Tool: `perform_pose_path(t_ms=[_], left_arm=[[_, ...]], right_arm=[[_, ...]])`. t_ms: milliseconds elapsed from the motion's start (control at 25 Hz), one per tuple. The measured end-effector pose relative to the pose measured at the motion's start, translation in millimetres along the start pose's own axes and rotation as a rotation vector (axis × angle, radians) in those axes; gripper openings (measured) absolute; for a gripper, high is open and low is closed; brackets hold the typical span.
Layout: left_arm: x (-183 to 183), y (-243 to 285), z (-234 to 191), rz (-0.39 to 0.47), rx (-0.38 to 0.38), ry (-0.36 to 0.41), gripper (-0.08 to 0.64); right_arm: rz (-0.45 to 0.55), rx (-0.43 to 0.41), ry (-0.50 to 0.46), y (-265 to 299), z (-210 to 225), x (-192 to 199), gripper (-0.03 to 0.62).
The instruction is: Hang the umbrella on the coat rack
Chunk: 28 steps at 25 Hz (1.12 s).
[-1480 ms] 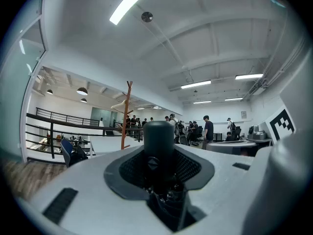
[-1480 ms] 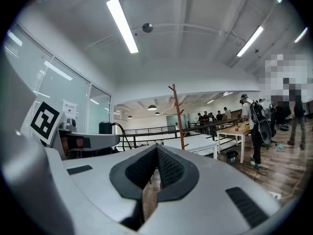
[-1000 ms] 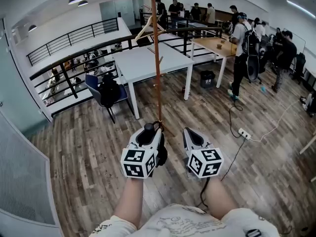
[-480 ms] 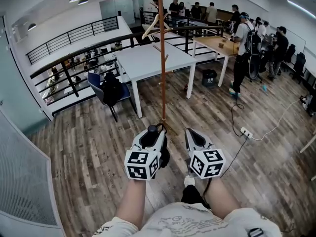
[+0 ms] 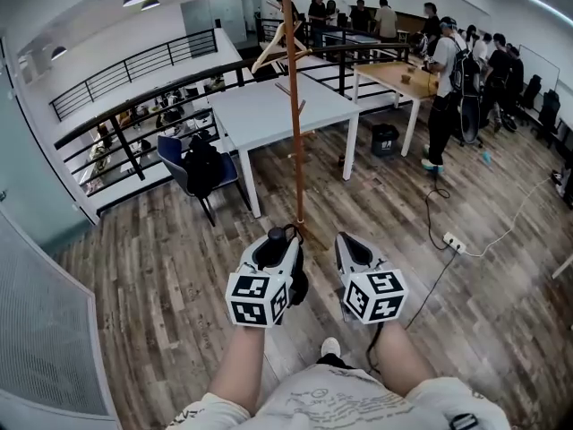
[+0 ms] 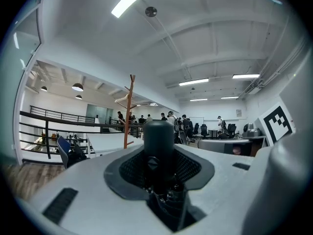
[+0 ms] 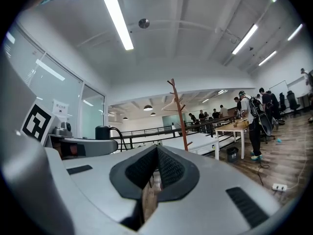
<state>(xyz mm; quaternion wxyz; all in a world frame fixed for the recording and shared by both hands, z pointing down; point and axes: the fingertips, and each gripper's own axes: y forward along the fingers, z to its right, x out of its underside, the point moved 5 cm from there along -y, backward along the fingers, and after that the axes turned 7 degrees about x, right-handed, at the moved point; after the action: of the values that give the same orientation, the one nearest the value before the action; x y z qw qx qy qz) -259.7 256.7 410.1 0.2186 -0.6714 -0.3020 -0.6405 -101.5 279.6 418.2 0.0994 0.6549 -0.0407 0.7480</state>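
Observation:
A folded black umbrella [image 5: 277,236] stands up between the jaws of my left gripper [image 5: 269,251], which is shut on it. In the left gripper view the umbrella's round black handle [image 6: 158,136] fills the gap of the left gripper [image 6: 159,168]. My right gripper [image 5: 351,245] is beside it, shut with nothing held; its pads meet at the tip in the right gripper [image 7: 155,168] view. The brown wooden coat rack [image 5: 294,106] stands straight ahead, its foot just beyond both grippers. It also shows as the coat rack [image 6: 128,111] and the coat rack [image 7: 180,116].
A wooden hanger [image 5: 277,47] hangs on the rack's upper pegs. Behind the rack are a white table [image 5: 269,110], a blue chair with a black bag [image 5: 199,164] and a black railing [image 5: 134,124]. Several people [image 5: 448,70] stand at the back right. A power strip [image 5: 455,242] lies on the floor.
Both grippers have moved forward toward the coat rack, whose foot now sits closer to them. The left gripper's hold on the umbrella is unchanged.

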Motion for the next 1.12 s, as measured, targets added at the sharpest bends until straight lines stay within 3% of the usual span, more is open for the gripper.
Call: perform_pose_path(t_ms=[320,1120], left_arm=[[-17.2,86.4,-25.9,-0.007,0.022,0.013,0.153],[-33.4,262.7,-80.5,0.015,-0.048,-0.032,0.153]], right_arm=[[0.003,0.017,0.029,72.0,59.0,-14.8,-0.002],[-0.015,-0.047,-0.001,221.4,175.5,-35.2,-0.002]])
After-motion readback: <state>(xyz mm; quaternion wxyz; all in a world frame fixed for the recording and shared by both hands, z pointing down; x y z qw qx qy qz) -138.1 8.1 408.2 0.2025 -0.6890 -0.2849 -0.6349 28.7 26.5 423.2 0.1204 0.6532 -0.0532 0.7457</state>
